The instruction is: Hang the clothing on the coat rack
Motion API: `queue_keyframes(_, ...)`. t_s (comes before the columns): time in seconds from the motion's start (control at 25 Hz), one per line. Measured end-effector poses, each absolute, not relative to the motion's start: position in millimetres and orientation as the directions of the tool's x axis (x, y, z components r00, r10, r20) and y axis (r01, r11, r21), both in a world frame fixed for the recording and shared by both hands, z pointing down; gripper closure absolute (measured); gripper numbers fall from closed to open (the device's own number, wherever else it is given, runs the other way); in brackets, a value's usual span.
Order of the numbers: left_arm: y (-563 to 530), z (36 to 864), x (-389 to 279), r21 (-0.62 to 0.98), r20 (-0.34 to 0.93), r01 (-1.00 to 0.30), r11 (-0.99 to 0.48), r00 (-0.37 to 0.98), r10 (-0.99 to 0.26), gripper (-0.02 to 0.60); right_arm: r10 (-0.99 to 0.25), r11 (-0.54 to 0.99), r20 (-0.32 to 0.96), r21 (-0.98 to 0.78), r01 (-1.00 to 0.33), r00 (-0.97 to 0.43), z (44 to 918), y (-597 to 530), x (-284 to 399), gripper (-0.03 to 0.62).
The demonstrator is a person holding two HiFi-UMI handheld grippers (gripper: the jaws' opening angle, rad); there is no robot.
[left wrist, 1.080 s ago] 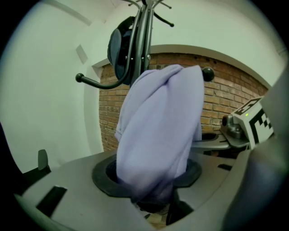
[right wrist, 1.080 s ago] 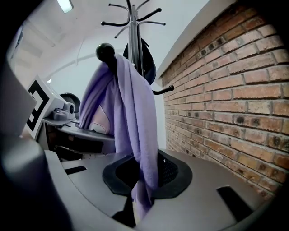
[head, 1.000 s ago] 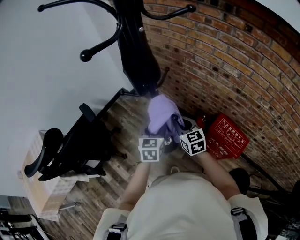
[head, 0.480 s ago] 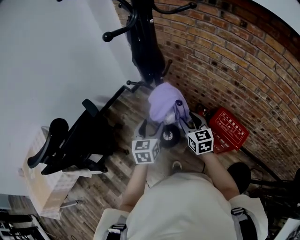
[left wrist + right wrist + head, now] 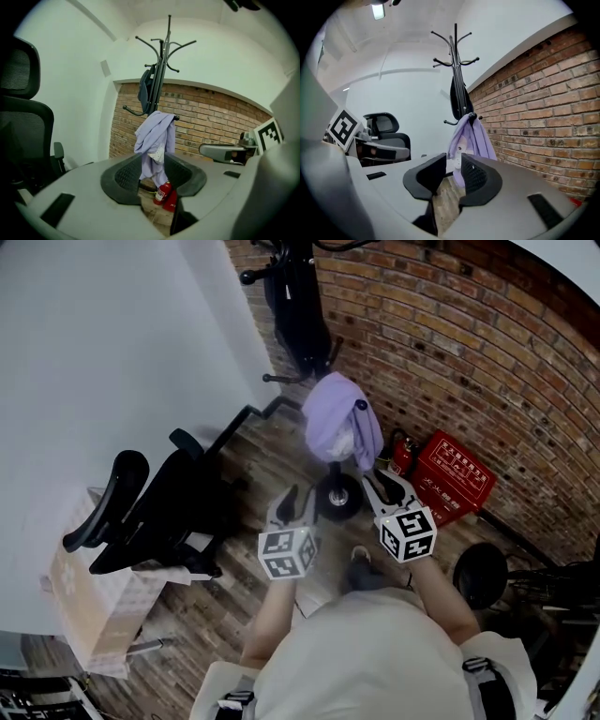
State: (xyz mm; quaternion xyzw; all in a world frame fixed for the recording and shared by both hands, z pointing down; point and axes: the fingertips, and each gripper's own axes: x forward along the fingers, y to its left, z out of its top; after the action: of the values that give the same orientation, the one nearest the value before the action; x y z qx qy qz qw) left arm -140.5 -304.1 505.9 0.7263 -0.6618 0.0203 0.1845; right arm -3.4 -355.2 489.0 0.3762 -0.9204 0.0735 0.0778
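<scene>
Since a second ago I have pulled both hands back from the coat rack (image 5: 298, 306). The lavender clothing (image 5: 339, 423), which sat right at my claw tips then, now hangs clear of them, and the rack stands further off in the head view. My left claw (image 5: 157, 180) and right claw (image 5: 452, 180) were spread to their widest half a second ago and have just been closing part-way. Both are still parted, and neither has anything between its pads. Through each gap I see only floorboards, with the fire extinguisher (image 5: 162, 192) showing through the left one.

The clothing is on the rack, draped over a low hook (image 5: 176, 117) below a dark item that hangs higher on the pole. It falls in one long bunch, its long axis straight up and down, and its lower end stops short of the floor.

What counts for any next move is its direction from me. It lies dead ahead of both claws and well apart from them, with the hook above the line each claw points along. It sits almost midway between my hands. In the head view the right claw looks a little nearer, being on the brick-wall (image 5: 469, 352) side where the cloth hangs, while the left is on the office chair (image 5: 159, 512) side.

I judge the hanging done. If the drape needed settling, the right claw would have the shorter reach, forward and upward toward the hook.
</scene>
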Motion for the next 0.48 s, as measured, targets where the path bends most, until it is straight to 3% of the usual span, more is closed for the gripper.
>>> queue_keyframes(0.16, -261.3, 497.9, -141.8, 0.244, 0.246, -0.969, -0.040, 0.101, -0.964, 0.513, -0.677, 0.718, 0.176, -0.057, -0.694, -0.715, 474.0, -307.9, -4.8, 0.549)
queue_keyframes(0.48, -188.8, 479.1, -136.3, 0.231, 0.220, -0.972, -0.031, 0.084, -0.972, 0.552, -0.669, 0.734, 0.131, -0.032, -0.678, -0.731, 448.9, -233.6, 1.6, 0.580)
